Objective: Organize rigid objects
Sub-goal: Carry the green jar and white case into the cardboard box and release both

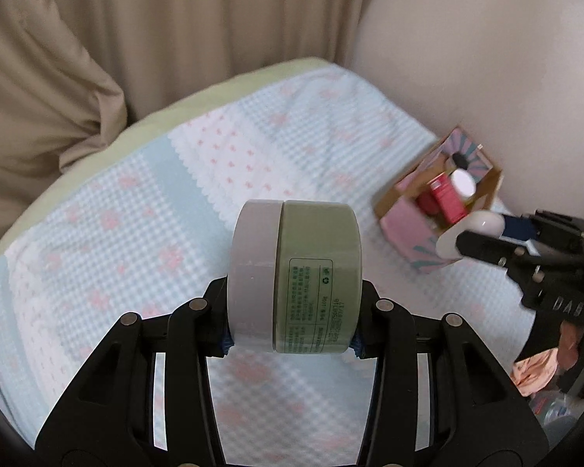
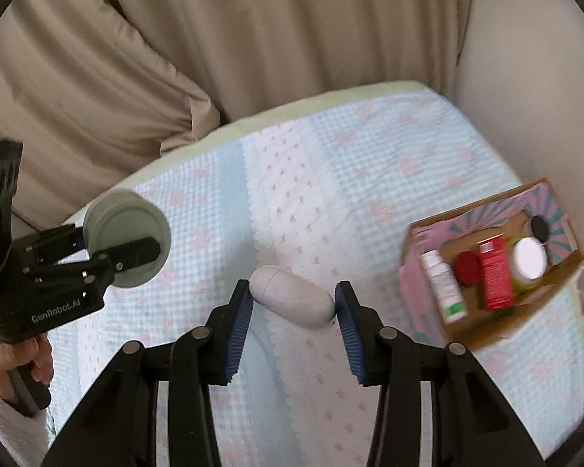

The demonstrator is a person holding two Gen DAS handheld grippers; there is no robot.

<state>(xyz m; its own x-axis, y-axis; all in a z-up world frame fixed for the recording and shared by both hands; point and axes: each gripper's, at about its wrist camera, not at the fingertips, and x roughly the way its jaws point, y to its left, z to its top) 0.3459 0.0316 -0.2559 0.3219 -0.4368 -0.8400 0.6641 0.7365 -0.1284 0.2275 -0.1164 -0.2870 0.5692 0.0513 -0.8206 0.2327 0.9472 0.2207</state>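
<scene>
Above bed [image 1: 144, 179]: left claw [image 1: 292, 340] pinching one jar [image 1: 296, 272]; right claw [image 2: 292, 303] pinching one white capsule [image 2: 292, 299].

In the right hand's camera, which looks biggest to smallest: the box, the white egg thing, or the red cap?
1. Box
2. White egg-shaped case, though it sits nearer the camera, which inflates it
3. Red cap

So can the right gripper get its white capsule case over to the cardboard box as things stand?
Probably yes. The right gripper, holding the white capsule case, has only bare quilt between it and the cardboard box, whose open side faces it; the left gripper is far aside.
</scene>
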